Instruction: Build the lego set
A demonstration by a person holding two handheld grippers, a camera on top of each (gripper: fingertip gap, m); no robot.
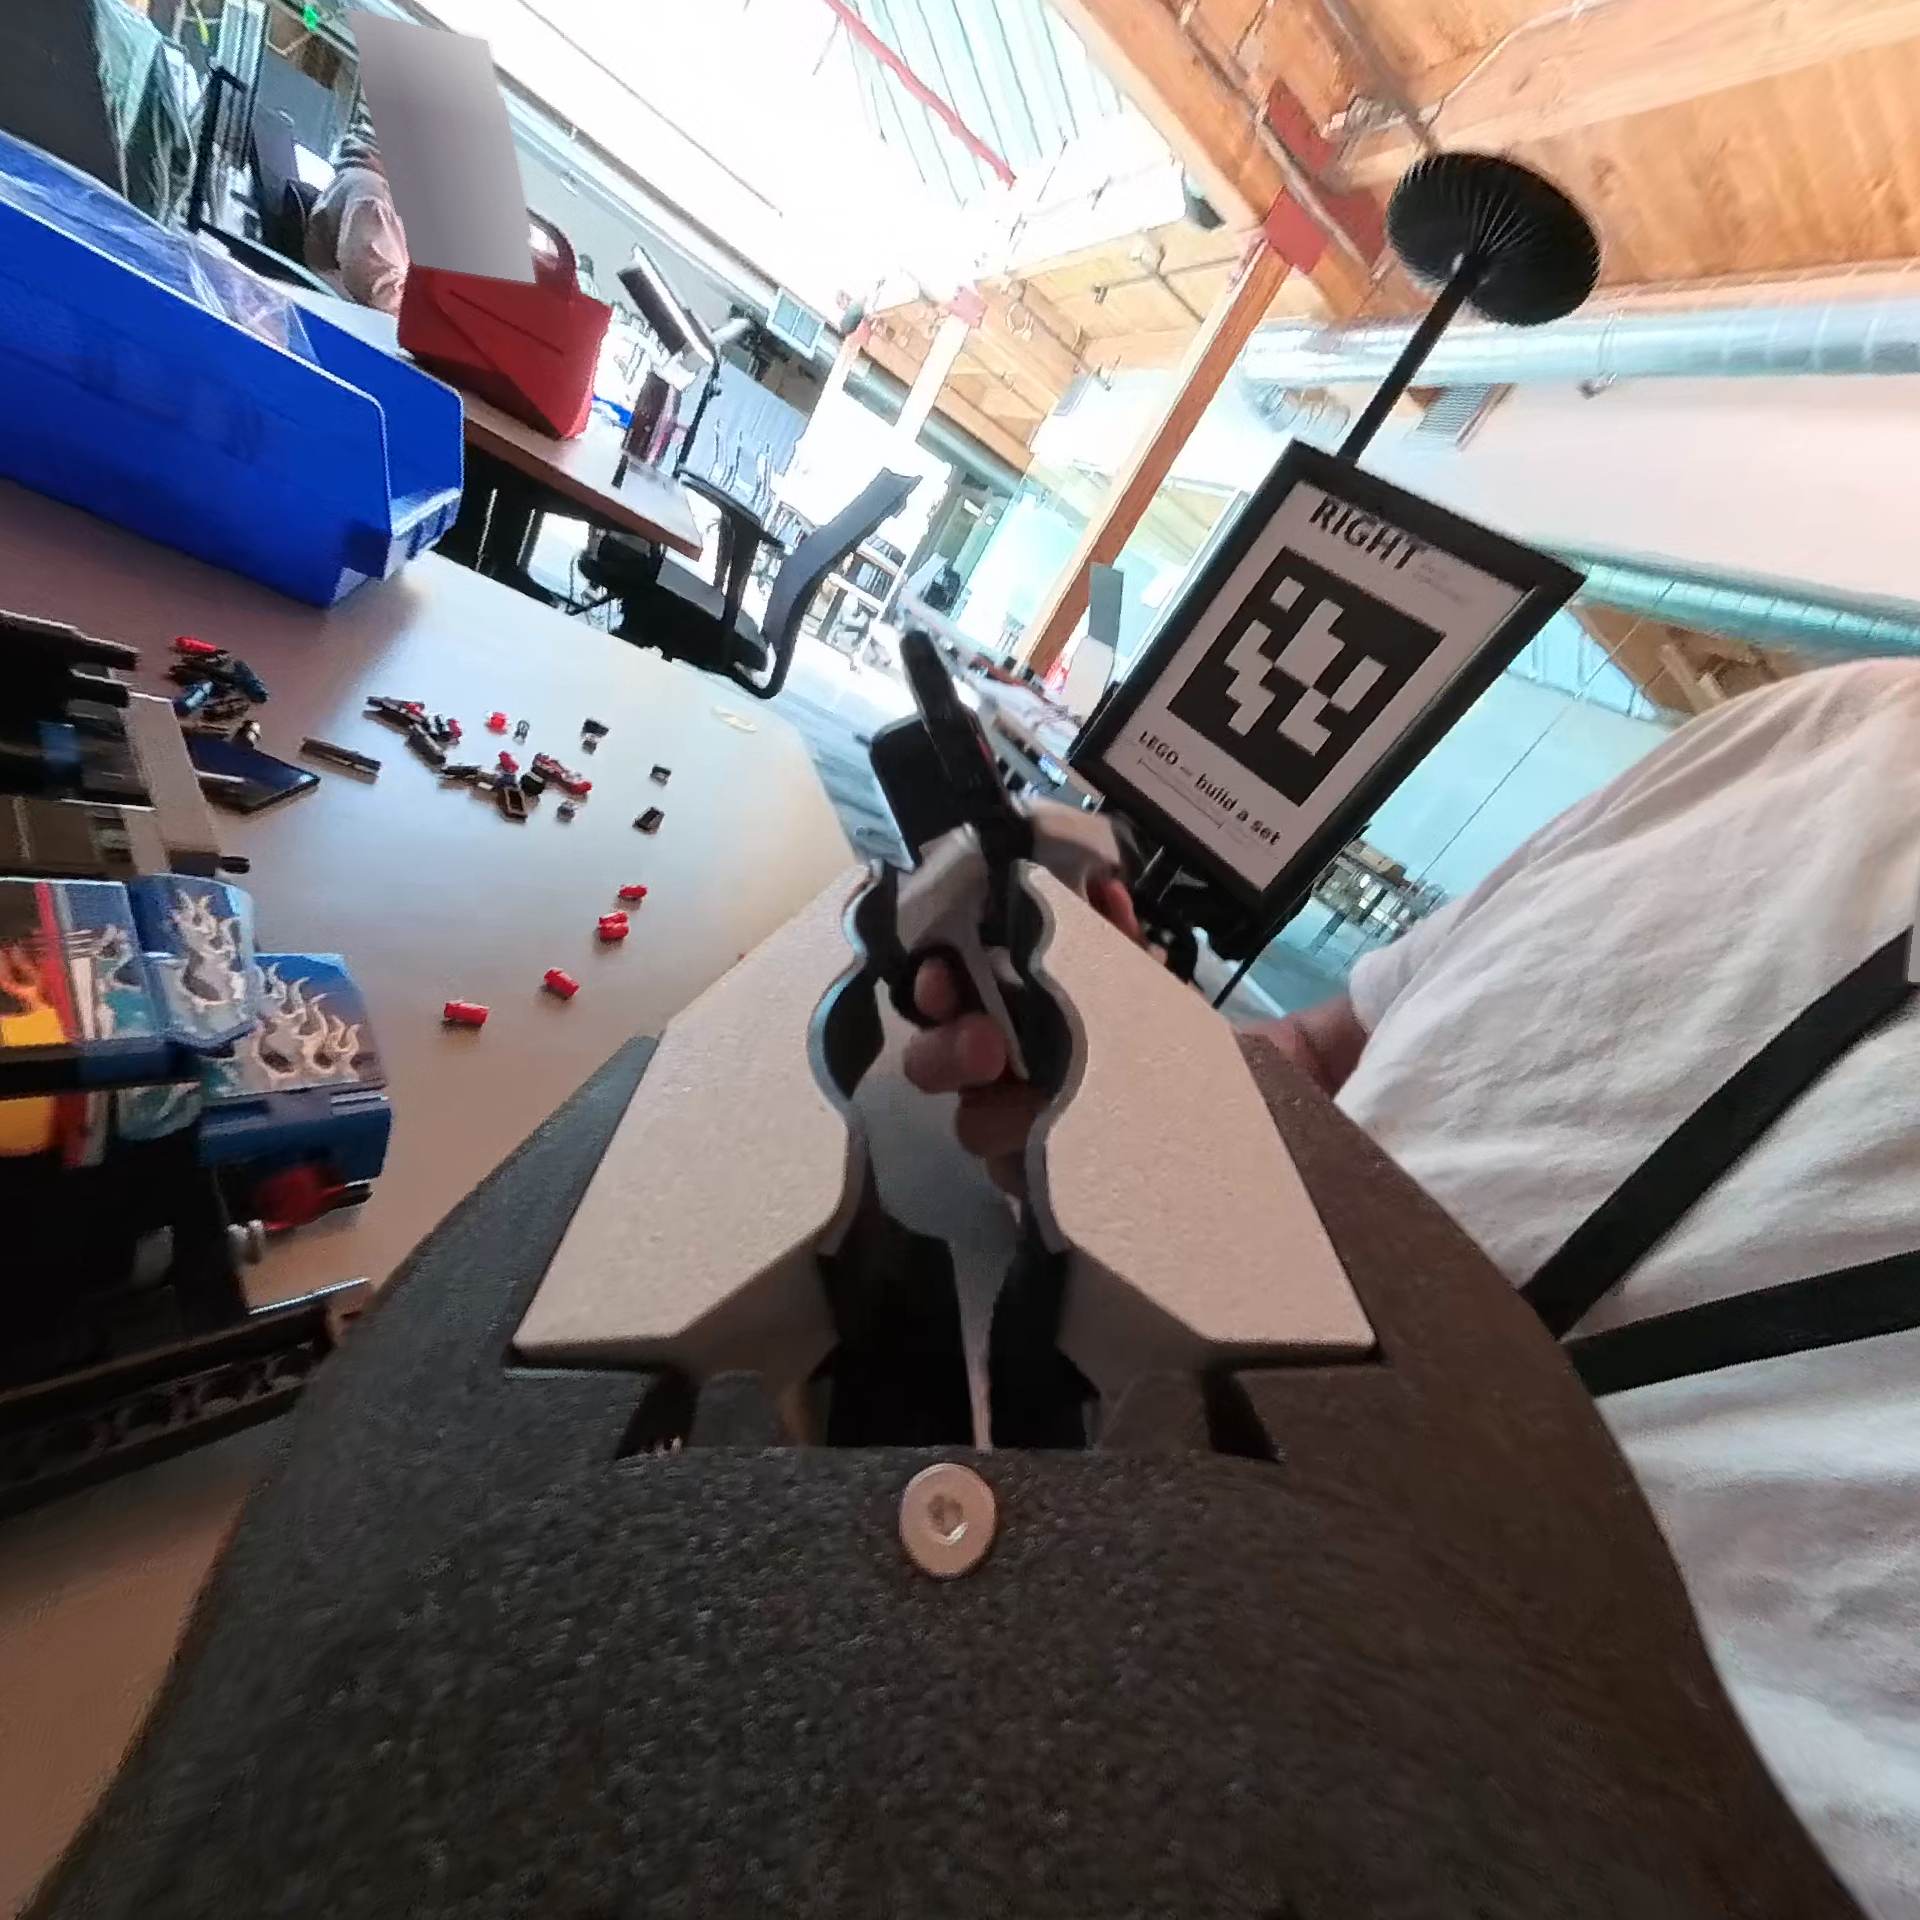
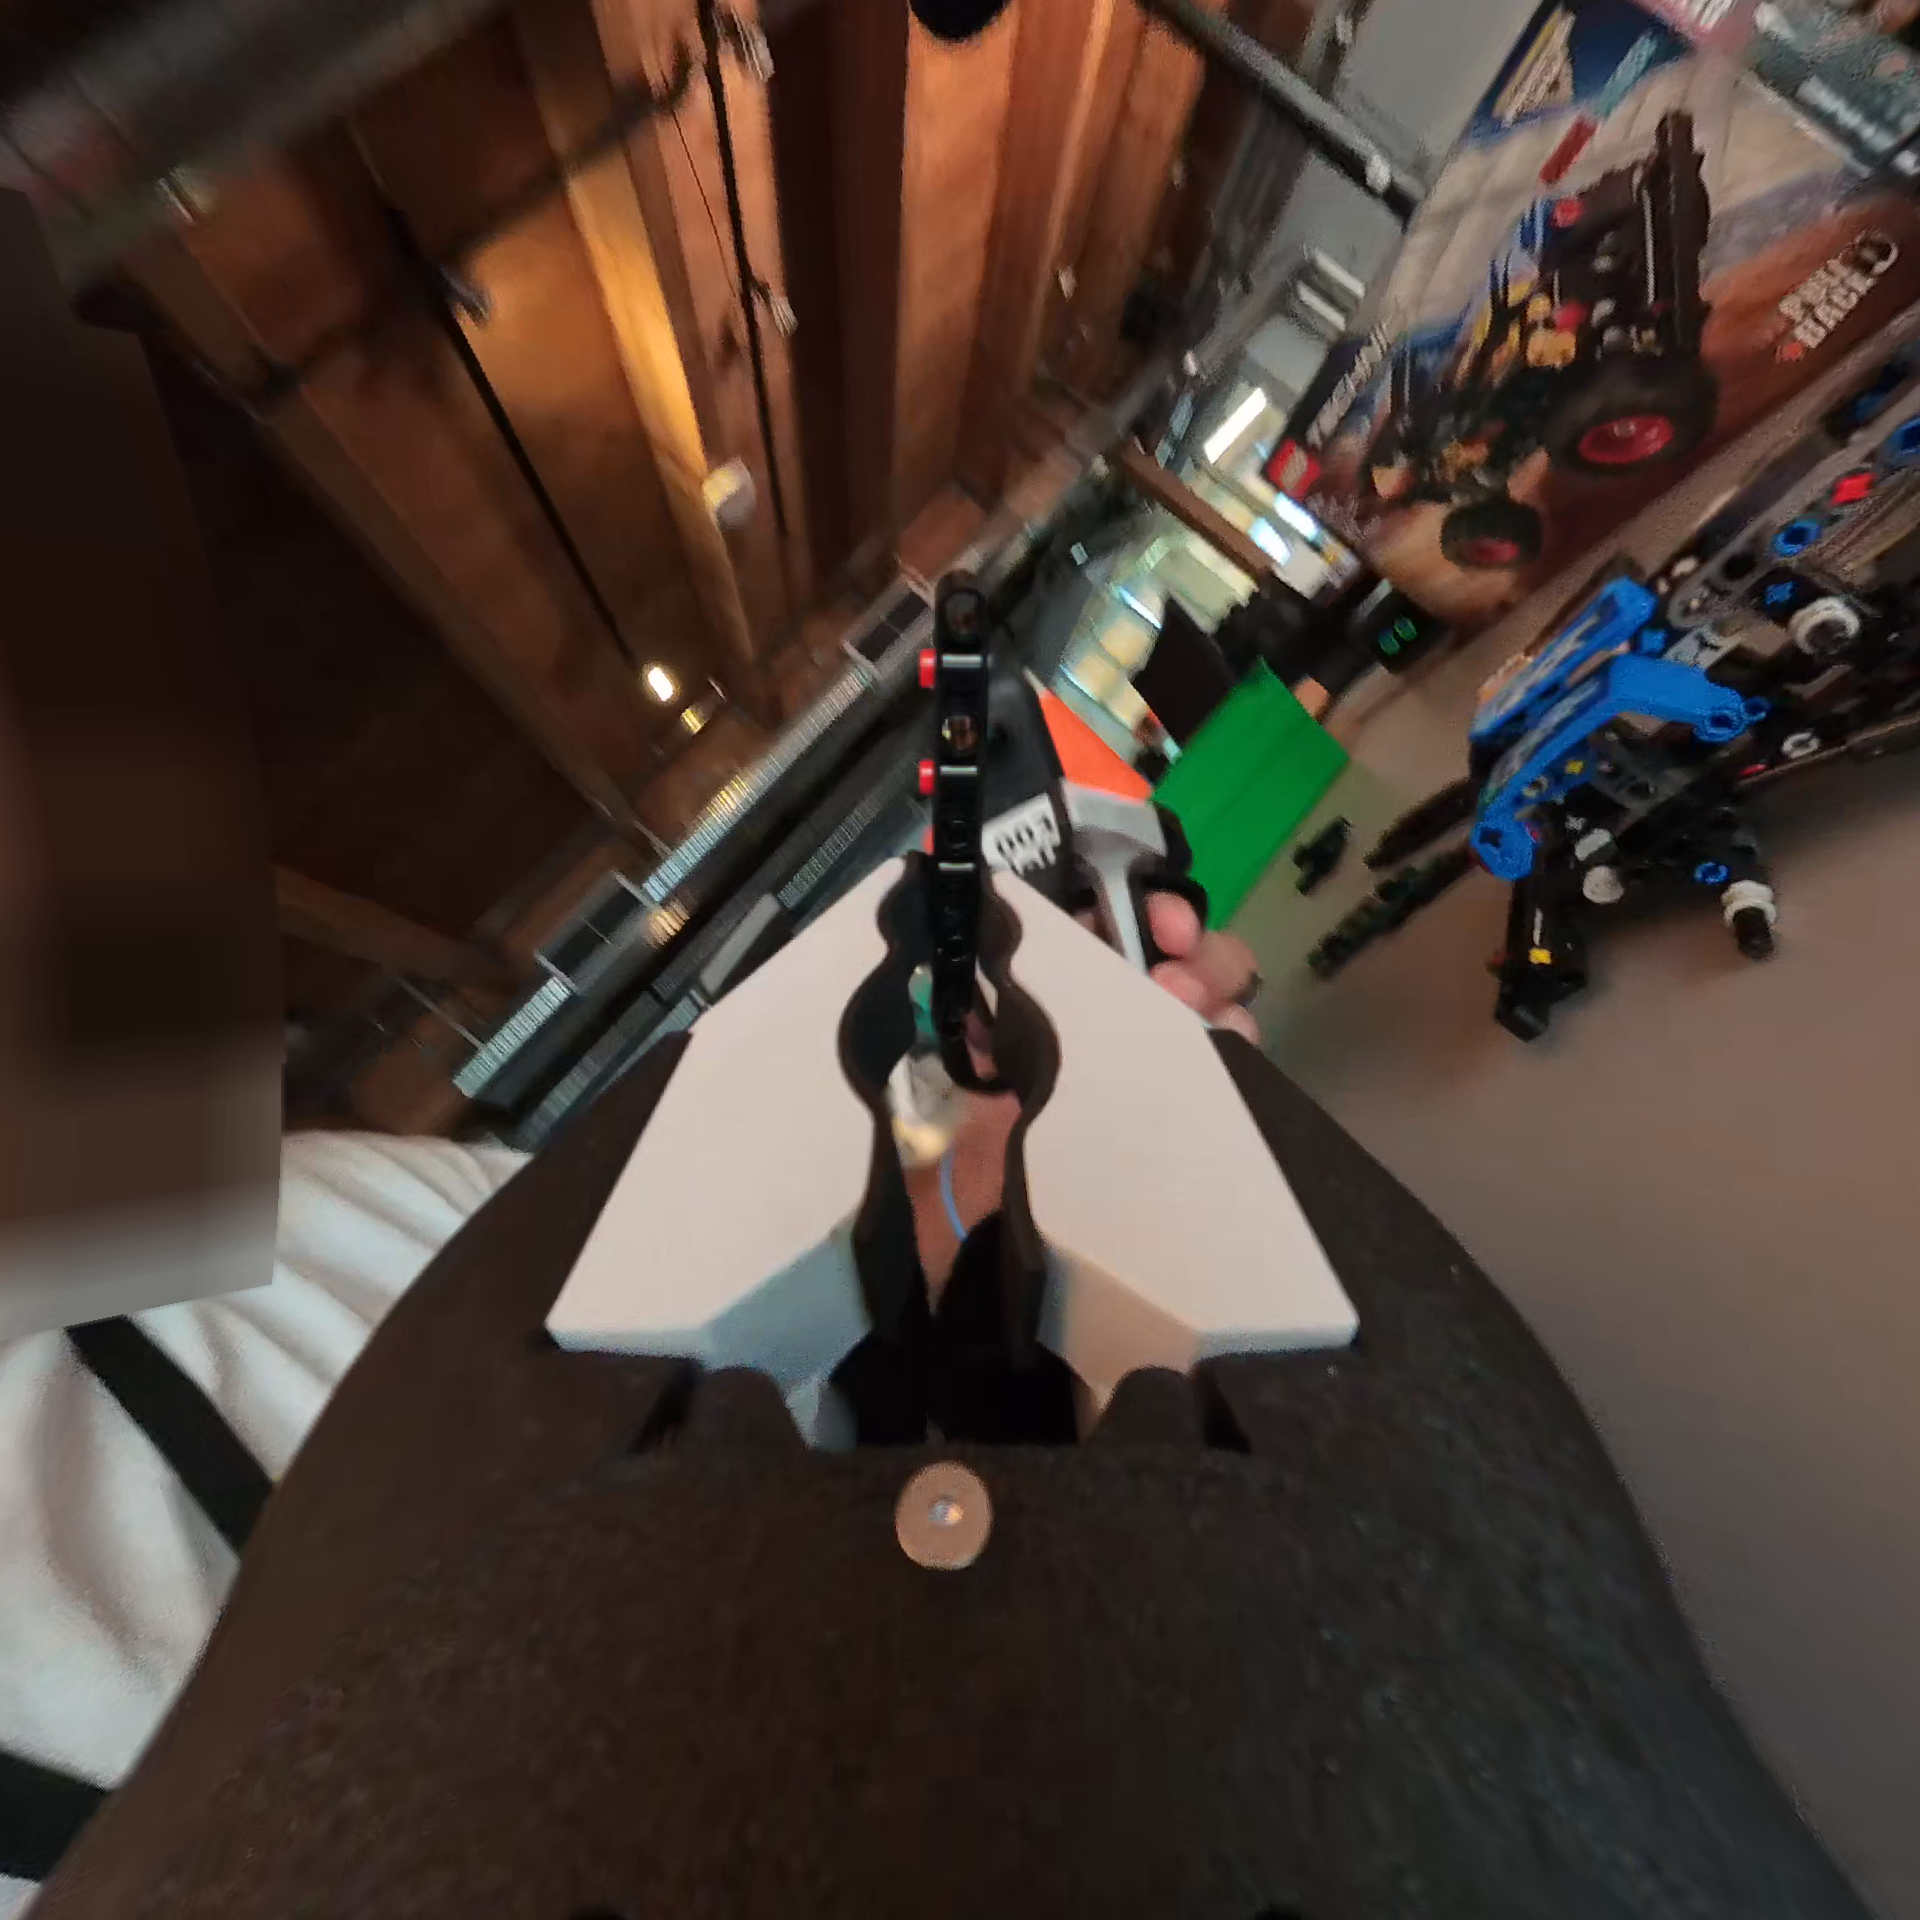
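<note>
My right gripper [image 2: 954, 873] is shut on a black Technic beam [image 2: 956, 790] with two red pins [image 2: 925, 670] in its side, and holds it up in the air. The beam also shows in the left wrist view [image 1: 935, 707], sticking up past my left gripper [image 1: 951, 899]. The left jaws stand a narrow gap apart with nothing between them, just in front of the right gripper and the hand holding it. The partly built blue and black truck [image 2: 1621, 748] stands on the table; it also shows at the left of the left wrist view [image 1: 208, 1018].
Loose black pieces [image 1: 499, 758] and red pins [image 1: 613, 925] lie scattered on the table [image 1: 436, 894]. A blue bin [image 1: 208, 395] stands at the back left. The set's box [image 2: 1621, 312] stands behind the truck. A marker sign [image 1: 1320, 686] stands on the right gripper. The person's white shirt [image 1: 1662, 1091] is close by. Less than 4 cm separates the two grippers' tips.
</note>
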